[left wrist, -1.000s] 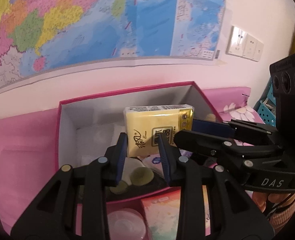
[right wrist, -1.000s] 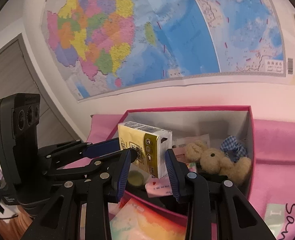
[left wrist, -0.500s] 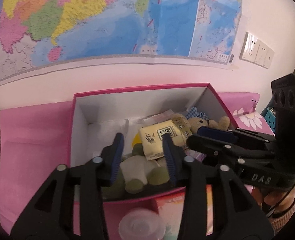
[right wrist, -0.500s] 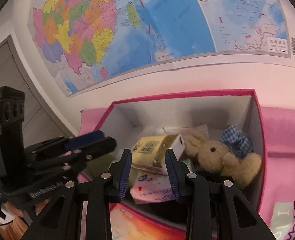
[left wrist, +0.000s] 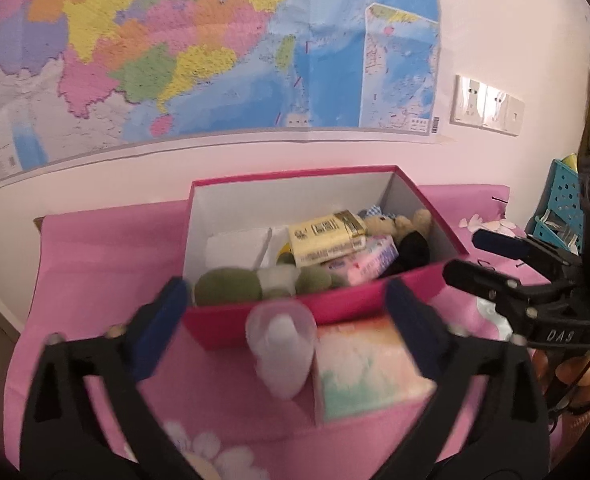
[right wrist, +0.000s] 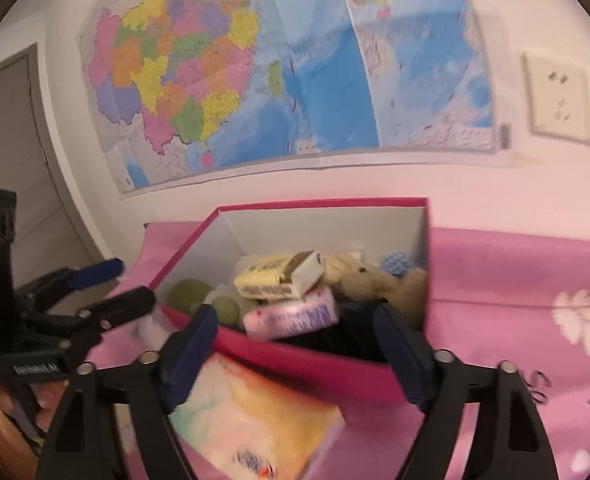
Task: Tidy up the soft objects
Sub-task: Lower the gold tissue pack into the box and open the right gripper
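Lying now inside the pink box (left wrist: 335, 304), the yellow tissue pack (left wrist: 325, 236) rests flat on a pink packet (right wrist: 291, 314), with the plush rabbit (right wrist: 369, 278) at its 3 o'clock; a second ago both grippers held it above the box. The left gripper (left wrist: 287, 312) and right gripper (right wrist: 295, 344) have drawn back, jaws opening wide and empty. A pastel pack (left wrist: 365, 368) waits on the bench.

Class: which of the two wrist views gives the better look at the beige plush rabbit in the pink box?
The right wrist view: the plush rabbit shows its face and body beside the yellow tissue pack. In the left wrist view only part of it shows, behind the pack.
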Tool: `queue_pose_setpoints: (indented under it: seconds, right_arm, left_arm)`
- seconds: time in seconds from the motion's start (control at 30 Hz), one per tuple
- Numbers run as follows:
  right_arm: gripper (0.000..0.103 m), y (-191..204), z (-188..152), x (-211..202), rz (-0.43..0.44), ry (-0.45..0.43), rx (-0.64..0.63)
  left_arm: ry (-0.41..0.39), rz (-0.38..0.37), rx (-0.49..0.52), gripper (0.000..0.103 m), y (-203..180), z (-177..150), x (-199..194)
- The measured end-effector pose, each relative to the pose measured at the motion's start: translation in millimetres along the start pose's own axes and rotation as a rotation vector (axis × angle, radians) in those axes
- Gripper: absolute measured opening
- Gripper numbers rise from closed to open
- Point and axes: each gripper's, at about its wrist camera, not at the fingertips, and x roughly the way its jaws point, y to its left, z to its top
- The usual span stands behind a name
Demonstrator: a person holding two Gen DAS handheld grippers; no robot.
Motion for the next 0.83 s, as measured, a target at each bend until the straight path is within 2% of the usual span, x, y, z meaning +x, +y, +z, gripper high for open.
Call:
queue_pose_setpoints:
  seconds: [0.23, 0.33, 0.43, 0.83]
  right_arm:
    - [0.096, 22, -47, -33, -0.109, -0.010, -0.039]
    - [0.102, 33, -63, -45, -0.127, -0.021, -0.043]
    - [0.103, 45, -73, -51, -0.147, -0.014, -0.066]
    - [0.103, 58, -107, -59, -0.148, 0.040, -0.042]
  left_arm:
    - [0.050, 0.053, -0.032, 0.103, -3, -35, -17]
    - [0.063, 0.063, -0.040, 0.103, -3, -46, -23]
    - [0.071, 0.093, -0.036, 0.103, -4, -56, -30]
    - [0.122, 0.098, -0.049, 0.103, -7, -81, -36]
